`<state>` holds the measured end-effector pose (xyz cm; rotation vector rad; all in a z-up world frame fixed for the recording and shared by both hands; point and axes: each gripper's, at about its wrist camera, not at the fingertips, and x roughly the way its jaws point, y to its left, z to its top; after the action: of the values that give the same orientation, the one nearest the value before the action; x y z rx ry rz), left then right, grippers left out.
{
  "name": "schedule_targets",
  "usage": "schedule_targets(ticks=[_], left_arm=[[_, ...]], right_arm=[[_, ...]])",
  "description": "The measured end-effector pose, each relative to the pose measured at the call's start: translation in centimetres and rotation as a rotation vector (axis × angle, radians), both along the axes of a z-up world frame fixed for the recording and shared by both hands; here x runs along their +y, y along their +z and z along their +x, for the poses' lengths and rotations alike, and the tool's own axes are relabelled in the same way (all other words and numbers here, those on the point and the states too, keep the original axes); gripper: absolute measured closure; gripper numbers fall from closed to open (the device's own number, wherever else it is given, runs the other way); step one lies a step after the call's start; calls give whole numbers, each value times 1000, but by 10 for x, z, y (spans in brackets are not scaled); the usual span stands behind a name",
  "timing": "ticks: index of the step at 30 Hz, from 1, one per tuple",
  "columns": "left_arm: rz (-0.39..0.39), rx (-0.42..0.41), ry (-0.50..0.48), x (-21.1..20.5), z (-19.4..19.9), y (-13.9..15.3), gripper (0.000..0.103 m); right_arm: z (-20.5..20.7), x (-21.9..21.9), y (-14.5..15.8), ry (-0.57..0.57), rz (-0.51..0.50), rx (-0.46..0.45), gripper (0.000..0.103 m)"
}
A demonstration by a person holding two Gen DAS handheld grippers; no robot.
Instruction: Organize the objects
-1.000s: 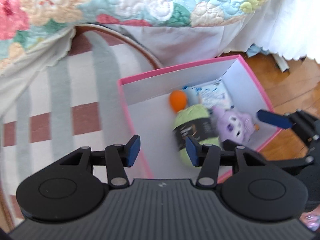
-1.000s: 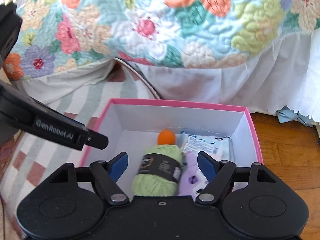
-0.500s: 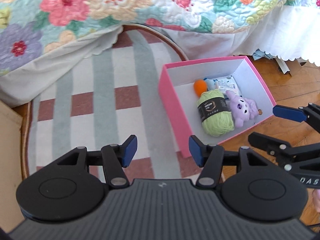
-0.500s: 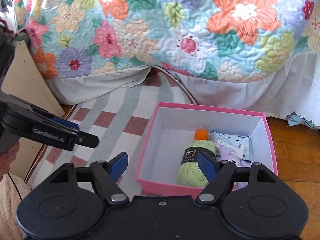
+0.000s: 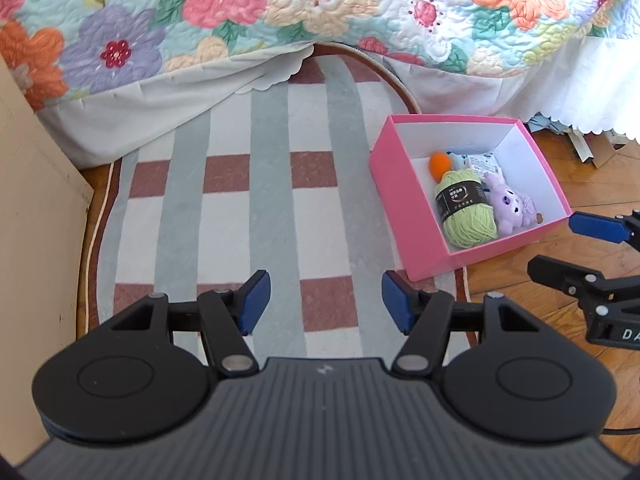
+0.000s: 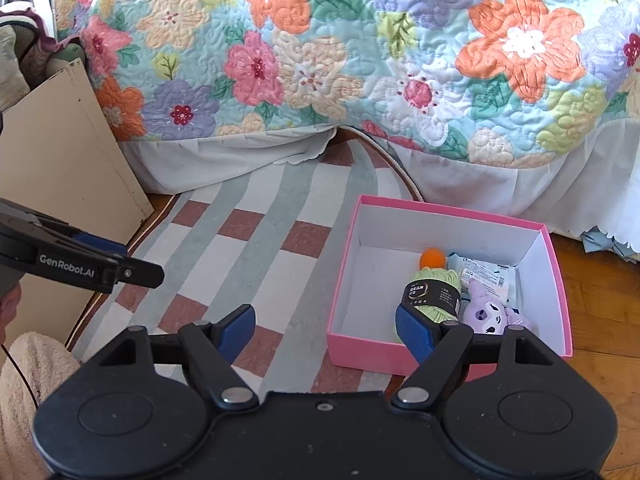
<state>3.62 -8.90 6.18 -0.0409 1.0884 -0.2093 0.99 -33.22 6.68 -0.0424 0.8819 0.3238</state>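
Note:
A pink box (image 5: 404,204) (image 6: 352,280) with a white inside stands on the rug's right edge. It holds a green yarn ball (image 5: 466,208) (image 6: 434,292), an orange ball (image 5: 439,163) (image 6: 433,258), a purple plush toy (image 5: 510,204) (image 6: 490,312) and a white packet (image 5: 486,164) (image 6: 486,278). My left gripper (image 5: 325,302) is open and empty above the rug, left of and below the box. My right gripper (image 6: 326,334) is open and empty over the box's near left corner. Each gripper shows in the other's view (image 5: 588,252) (image 6: 80,270).
A striped and checked rug (image 5: 260,200) (image 6: 256,248) covers the floor. A bed with a floral quilt (image 5: 280,12) (image 6: 360,52) and white skirt runs along the back. A beige panel (image 5: 36,200) (image 6: 60,152) stands at the left. Wood floor (image 5: 560,312) lies right of the box.
Both grippers have pulled back and up from the box, which now looks smaller and farther. The left one has also swung left over the rug. Both stay open and empty.

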Motion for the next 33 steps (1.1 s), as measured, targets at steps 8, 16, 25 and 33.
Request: schedule_targets(ticks=[8, 16, 25, 33], left_arm=[[-24, 13, -1, 10, -5, -8, 42], [-1, 28, 42, 20, -12, -25, 41], [20, 42, 70, 29, -19, -34, 36], [33, 33, 76, 33, -27, -33, 29]], right_arm=[[-14, 13, 3, -17, -23, -22, 18], [-11, 18, -14, -53, -6, 30, 18], [-14, 27, -22, -88, -56, 17, 8], [-20, 31, -20, -99, -55, 6, 3]])
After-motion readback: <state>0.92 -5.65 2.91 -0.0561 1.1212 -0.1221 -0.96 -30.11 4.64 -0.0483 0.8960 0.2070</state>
